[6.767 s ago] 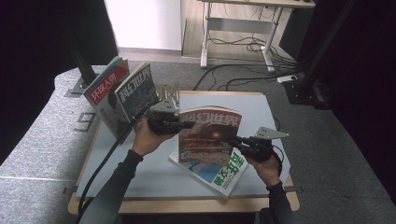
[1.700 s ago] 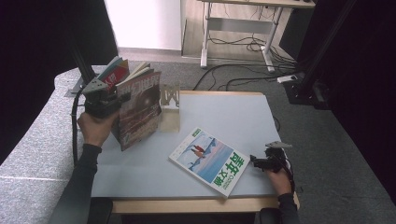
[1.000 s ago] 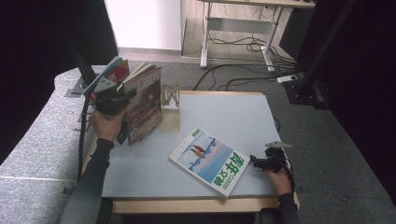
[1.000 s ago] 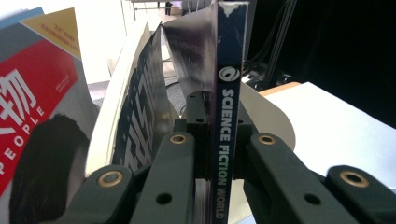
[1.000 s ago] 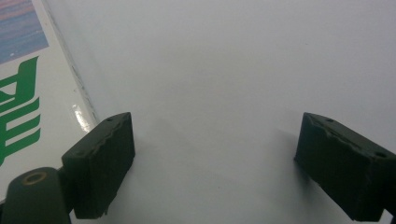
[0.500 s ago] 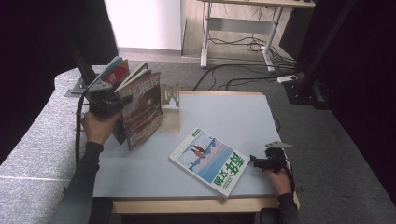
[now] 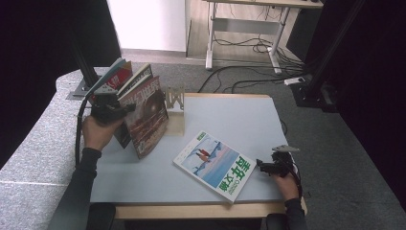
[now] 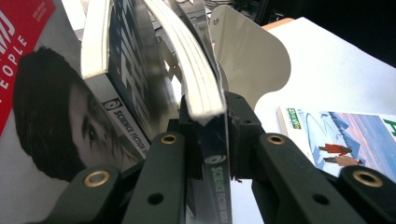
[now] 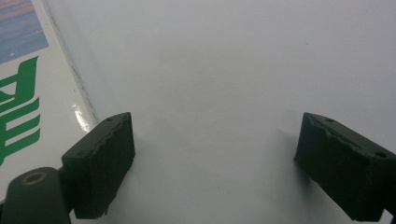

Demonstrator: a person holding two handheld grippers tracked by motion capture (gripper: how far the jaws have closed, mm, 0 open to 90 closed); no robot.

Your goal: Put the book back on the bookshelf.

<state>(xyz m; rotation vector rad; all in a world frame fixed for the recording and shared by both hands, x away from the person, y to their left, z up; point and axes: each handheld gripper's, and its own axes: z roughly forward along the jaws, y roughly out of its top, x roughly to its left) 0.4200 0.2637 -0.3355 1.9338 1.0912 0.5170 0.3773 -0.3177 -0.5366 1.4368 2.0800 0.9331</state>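
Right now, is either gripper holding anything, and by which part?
Left gripper clamps the brown-covered magazine at its spine edge, jaws just easing. Right gripper holds nothing.

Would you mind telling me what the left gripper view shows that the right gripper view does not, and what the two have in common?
Left gripper view alone: the left gripper with its jaws around the spine of a science fiction magazine, which they have just been easing open on, more magazines leaning beside it, and a pale bookend. Right gripper view alone: the right gripper wide open over bare table, nothing between its jaws. Shared: the white table and the flat magazine with green lettering.
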